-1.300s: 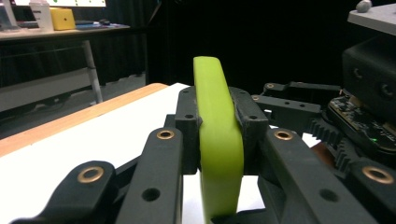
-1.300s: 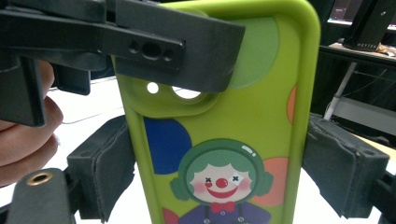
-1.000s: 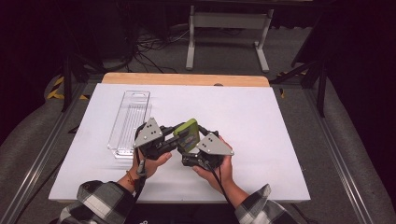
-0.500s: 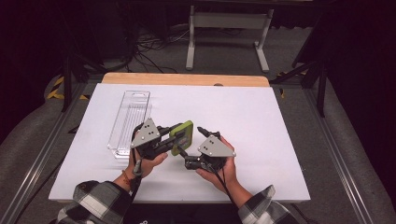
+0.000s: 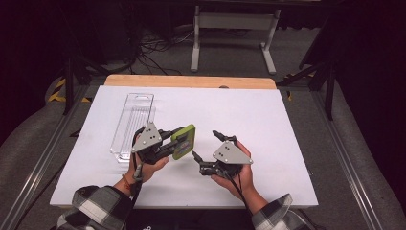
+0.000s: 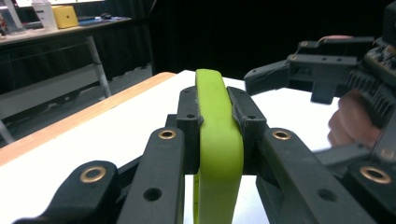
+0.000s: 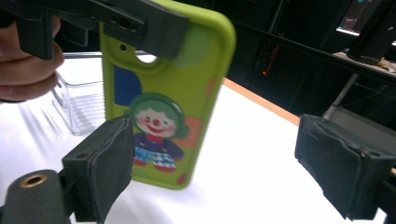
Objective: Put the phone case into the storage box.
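Observation:
A lime-green phone case [image 5: 186, 143] stands edge-up just above the white table, with my left gripper [image 5: 176, 140] shut on it. In the left gripper view its thin edge [image 6: 217, 135] is clamped between the two black jaws. The right gripper view faces its back [image 7: 163, 93], printed with a clown, and the left gripper's jaw [image 7: 116, 18] crosses its top. My right gripper [image 5: 205, 143] is open a short way to the right of the case, apart from it. Its pads [image 7: 100, 163] stand wide with nothing between them.
A long clear plastic tray [image 5: 131, 122] lies at the left of the white tabletop [image 5: 287, 124], behind the left hand. The table's far edge is a wooden strip [image 5: 191, 81]. Beyond it are a metal stand and cables on the floor.
My right gripper has drawn back to the right, away from the green case, and a gap now shows between them. The left gripper and the case have stayed put.

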{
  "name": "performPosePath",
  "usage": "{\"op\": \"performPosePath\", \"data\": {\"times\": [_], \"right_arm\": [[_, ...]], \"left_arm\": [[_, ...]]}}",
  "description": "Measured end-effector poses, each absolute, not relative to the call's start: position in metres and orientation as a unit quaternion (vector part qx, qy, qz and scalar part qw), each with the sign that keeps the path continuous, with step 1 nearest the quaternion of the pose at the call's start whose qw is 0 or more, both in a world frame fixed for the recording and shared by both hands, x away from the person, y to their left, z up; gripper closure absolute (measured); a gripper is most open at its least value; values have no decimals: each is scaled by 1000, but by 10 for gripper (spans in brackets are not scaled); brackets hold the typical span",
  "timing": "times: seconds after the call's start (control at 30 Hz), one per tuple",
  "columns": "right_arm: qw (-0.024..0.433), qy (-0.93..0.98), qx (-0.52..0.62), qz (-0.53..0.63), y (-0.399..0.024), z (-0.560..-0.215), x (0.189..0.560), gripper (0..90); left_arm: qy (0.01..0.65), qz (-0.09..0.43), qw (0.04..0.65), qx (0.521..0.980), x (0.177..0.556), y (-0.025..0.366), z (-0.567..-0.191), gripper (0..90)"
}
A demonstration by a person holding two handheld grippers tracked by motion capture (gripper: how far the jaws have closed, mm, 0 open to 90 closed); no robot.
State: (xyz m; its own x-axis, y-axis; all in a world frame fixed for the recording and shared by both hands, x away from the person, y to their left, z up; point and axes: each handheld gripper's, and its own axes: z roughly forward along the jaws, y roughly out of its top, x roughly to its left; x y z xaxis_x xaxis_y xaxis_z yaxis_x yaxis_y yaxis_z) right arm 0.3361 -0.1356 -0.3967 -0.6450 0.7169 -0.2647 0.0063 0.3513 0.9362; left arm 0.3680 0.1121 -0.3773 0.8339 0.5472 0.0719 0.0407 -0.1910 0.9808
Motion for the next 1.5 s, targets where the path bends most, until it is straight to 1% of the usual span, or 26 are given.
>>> {"op": "performPosePath", "data": {"times": [0.1,0.2,0.33,0.57,0.7,1.13,1.37,1.5], "right_arm": [[346,746,244,514,-139,-397,335,123],[346,751,246,506,-145,-398,334,114],[334,759,242,504,-152,-399,332,72],[336,758,251,499,-160,-402,329,61],[338,752,269,498,-167,-405,327,77],[357,755,268,480,-183,-412,319,76],[350,760,270,476,-187,-415,318,73],[354,759,270,475,-189,-415,317,74]], "left_arm": [[197,205,599,749,368,114,-377,772],[196,212,598,748,369,117,-377,772],[196,208,594,752,368,119,-376,772],[194,216,598,747,368,124,-375,772],[193,218,598,747,368,126,-373,772],[188,228,604,740,368,135,-367,772],[187,233,602,741,368,141,-363,772],[188,237,605,737,368,144,-361,772]]}}
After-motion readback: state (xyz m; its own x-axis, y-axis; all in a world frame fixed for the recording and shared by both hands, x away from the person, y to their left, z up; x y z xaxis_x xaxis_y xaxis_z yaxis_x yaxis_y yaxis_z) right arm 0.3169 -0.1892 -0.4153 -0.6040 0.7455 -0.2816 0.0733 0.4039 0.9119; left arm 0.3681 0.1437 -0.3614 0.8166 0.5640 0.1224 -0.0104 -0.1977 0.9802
